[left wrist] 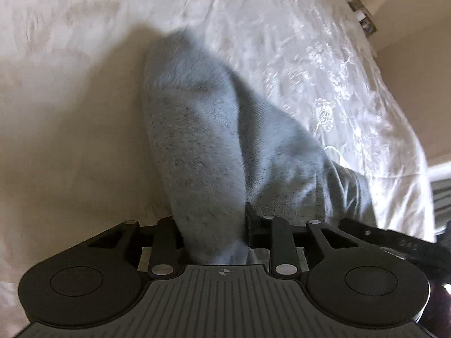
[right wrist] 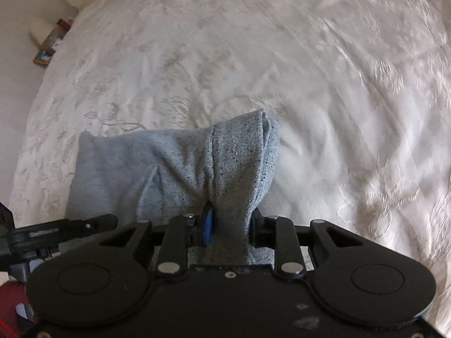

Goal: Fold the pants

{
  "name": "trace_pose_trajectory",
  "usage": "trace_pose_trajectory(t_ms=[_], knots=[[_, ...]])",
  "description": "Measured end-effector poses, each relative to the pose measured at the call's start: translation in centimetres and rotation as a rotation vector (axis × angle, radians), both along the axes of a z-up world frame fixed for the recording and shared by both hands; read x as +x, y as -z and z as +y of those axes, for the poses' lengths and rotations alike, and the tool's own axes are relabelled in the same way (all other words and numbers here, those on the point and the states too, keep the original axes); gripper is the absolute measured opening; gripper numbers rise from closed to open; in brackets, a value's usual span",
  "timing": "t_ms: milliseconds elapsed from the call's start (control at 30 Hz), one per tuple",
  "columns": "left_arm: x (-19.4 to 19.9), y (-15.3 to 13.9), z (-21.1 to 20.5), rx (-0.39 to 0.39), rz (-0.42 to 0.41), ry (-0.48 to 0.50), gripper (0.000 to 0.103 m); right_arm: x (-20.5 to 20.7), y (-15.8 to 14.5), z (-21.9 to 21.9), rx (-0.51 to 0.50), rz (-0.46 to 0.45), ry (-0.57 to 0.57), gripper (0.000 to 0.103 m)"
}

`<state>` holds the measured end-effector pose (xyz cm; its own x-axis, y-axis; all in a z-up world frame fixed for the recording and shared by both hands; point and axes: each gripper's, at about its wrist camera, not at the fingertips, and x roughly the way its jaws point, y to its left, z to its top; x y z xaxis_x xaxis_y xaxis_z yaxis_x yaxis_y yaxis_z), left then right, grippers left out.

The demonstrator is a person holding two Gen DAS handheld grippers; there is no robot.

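The grey pants [left wrist: 197,129] hang in a bunched fold from my left gripper [left wrist: 211,225], which is shut on the cloth above the white bedspread. In the right wrist view the pants [right wrist: 174,166] lie partly folded on the bed, and my right gripper [right wrist: 229,225] is shut on a pinched fold of the same cloth. The left gripper's side shows at the left edge of the right wrist view [right wrist: 56,232]. The right gripper's side shows at the right edge of the left wrist view [left wrist: 394,239]. The two grippers are close side by side.
A white embroidered bedspread [right wrist: 253,56] covers the bed all around. A small bedside surface with boxes [right wrist: 48,42] stands at the far left corner. A beige wall and a light fitting [left wrist: 363,14] show at the upper right in the left wrist view.
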<state>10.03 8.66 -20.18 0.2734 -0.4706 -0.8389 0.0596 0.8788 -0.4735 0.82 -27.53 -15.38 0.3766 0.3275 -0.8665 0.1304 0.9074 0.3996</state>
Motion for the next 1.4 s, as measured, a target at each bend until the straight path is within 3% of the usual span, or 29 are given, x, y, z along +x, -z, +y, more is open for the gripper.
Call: trace_pose_trajectory(t_ms=[200,400,467,500,567,600,633,667,700,767,867,933,1000,1100,1233,1400], knots=[[-1.7,-6.3,2.8,0.062,-0.141,-0.042,0.021,-0.3,-6.5,2.2,-0.018,-0.148,-0.14,0.023],[1.9,-11.0,8.3,0.137,-0.269,-0.14,0.022,6.1,-10.1,8.0,0.085,-0.261,-0.221,0.023],[3.6,-10.7,9.7,0.154,-0.273,-0.189,0.025,8.9,-10.4,10.4,0.091,-0.292,-0.246,0.026],[4.3,-10.2,10.2,0.166,-0.259,-0.214,0.033,10.0,-10.1,11.3,0.084,-0.298,-0.25,0.028],[5.8,-7.7,11.6,0.235,-0.204,-0.29,0.037,13.0,-8.2,13.2,0.022,-0.255,-0.228,0.042],[6.2,-6.5,11.9,0.289,-0.178,-0.323,0.036,14.2,-7.1,13.8,-0.026,-0.226,-0.209,0.042],[6.5,-5.4,12.3,0.359,-0.141,-0.364,0.035,15.4,-5.8,14.3,-0.107,-0.188,-0.181,0.036],[6.5,-4.8,12.7,0.373,-0.123,-0.395,0.035,16.2,-4.9,14.8,-0.176,-0.159,-0.166,0.022],[6.0,-4.8,12.9,0.358,-0.129,-0.428,0.035,16.5,-4.7,14.9,-0.208,-0.149,-0.164,0.016],[4.8,-5.6,12.4,0.349,-0.171,-0.447,0.035,15.4,-5.7,14.7,-0.173,-0.222,-0.19,0.013],[4.0,-6.0,9.6,0.389,-0.232,-0.379,0.037,12.5,-7.5,15.3,-0.129,-0.343,-0.293,0.011],[3.5,-4.9,8.5,0.393,-0.227,-0.347,0.037,11.0,-7.7,16.5,-0.112,-0.372,-0.358,0.011],[3.4,-2.6,7.9,0.408,-0.163,-0.327,0.038,10.1,-5.9,17.7,-0.142,-0.326,-0.425,0.011],[3.4,0.0,8.0,0.402,-0.131,-0.349,0.043,10.2,-1.2,18.4,-0.232,-0.163,-0.451,0.01],[3.4,-1.4,7.8,0.422,-0.162,-0.316,0.044,10.0,-0.8,17.7,-0.188,-0.178,-0.424,0.012],[0.6,-6.1,7.9,0.385,-0.274,-0.343,0.045,8.3,-5.4,16.3,-0.146,-0.265,-0.407,0.016]])
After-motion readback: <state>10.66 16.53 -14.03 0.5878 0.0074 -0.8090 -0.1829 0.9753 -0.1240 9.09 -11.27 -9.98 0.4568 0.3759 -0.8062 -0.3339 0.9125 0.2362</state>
